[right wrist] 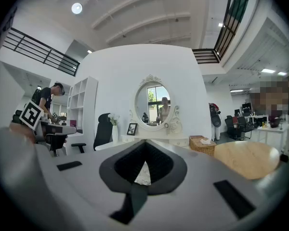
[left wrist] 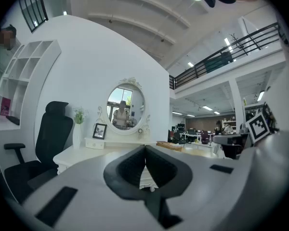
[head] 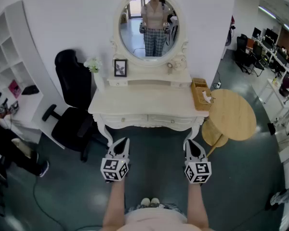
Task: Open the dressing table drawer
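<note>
Drawer [head: 126,120] just ahead of left gripper [head: 121,143], apart

A big open office hall. Monitors [head: 256,32] and office chairs [head: 242,49] line the right side. A railed mezzanine [left wrist: 231,64] runs overhead.

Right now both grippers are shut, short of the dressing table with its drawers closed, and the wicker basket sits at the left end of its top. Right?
No. The wicker basket sits at the right end of the dressing table top, as the head view shows. The rest holds: left gripper and right gripper shut, short of the table, drawers closed.
</note>
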Tool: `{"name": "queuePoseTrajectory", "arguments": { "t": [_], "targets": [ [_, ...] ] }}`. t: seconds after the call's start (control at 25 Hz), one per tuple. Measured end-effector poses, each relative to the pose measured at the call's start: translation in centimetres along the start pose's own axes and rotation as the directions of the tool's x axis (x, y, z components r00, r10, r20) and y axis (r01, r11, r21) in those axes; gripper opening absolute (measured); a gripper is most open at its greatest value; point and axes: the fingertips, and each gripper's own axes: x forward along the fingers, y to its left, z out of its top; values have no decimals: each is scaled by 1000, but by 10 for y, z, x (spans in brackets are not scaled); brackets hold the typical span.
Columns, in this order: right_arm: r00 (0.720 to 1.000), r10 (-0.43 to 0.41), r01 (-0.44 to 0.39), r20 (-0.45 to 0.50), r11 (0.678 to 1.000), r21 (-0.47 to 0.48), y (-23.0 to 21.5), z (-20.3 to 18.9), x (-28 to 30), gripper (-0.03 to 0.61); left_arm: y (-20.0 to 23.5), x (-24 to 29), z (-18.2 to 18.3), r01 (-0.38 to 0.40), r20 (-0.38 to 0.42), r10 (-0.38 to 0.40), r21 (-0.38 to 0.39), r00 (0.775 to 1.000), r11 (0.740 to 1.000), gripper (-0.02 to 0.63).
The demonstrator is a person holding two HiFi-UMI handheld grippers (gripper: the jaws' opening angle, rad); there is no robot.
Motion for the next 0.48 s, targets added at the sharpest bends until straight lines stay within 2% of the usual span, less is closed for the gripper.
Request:
{"name": "queuePoseTrajectory", "arguments": {
  "t": [0.48],
  "targets": [
    [999,29,-29,17,1000,0,12,6,5,14,4,0,-1,3,-1,-3,-6,1000,1000,28]
  ]
}}
